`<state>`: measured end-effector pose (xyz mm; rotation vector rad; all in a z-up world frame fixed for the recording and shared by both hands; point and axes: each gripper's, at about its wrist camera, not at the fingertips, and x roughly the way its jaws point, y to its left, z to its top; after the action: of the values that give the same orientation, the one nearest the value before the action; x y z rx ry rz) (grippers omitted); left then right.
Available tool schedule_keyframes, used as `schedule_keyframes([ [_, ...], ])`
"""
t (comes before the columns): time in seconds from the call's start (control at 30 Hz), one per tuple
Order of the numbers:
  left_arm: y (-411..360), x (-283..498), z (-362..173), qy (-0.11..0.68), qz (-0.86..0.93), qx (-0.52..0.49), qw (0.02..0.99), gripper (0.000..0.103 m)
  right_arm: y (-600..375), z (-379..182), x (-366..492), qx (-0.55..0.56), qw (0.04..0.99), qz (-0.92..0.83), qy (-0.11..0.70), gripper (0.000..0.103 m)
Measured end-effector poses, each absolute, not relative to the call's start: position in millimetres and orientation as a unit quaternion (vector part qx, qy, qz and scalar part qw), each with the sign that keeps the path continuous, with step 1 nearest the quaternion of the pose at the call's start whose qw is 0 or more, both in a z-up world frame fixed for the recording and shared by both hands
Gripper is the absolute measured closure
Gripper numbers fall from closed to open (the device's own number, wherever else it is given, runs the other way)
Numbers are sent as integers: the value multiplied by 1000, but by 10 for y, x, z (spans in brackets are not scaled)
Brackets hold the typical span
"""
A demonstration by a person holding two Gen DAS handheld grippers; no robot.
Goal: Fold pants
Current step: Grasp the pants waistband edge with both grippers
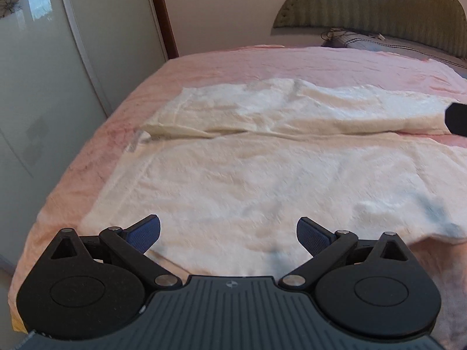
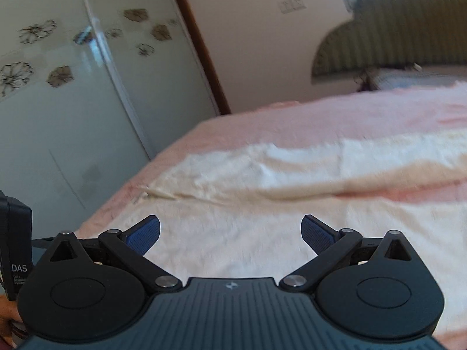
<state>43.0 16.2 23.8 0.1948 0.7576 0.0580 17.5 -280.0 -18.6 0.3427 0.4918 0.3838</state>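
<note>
Soft daylight fills both fisheye views, glaring off the glossy wardrobe doors (image 1: 43,67). Motion blur smears the right wrist view; edges bow and darken, and the white pants (image 1: 262,175) look nearly overexposed.

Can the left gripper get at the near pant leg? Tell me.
Probably yes. The left gripper is open just above the near leg of the pants, which lie flat on the bed, with nothing between.
</note>
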Motion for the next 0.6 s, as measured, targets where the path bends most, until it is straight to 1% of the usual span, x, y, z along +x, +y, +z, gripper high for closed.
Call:
schedule_keyframes([
  [0.07,240,584,254,369,36,87,925,1,-2759,-160,532,130,940,217,228,0],
  [0.13,331,750,238,376,43,76,923,1,-2670,-158,993,80,930,257,249,0],
  [0.2,420,917,202,384,48,65,920,1,-2604,-176,1425,67,925,255,272,0],
  [0.27,494,1058,171,393,46,50,917,2,-2556,-237,1907,67,913,262,304,0],
  [0.43,636,1387,106,417,48,22,907,3,-2474,-480,2976,74,895,276,342,0],
  [0.6,636,1643,45,424,66,53,902,3,-2370,-719,3805,103,875,295,369,0],
])
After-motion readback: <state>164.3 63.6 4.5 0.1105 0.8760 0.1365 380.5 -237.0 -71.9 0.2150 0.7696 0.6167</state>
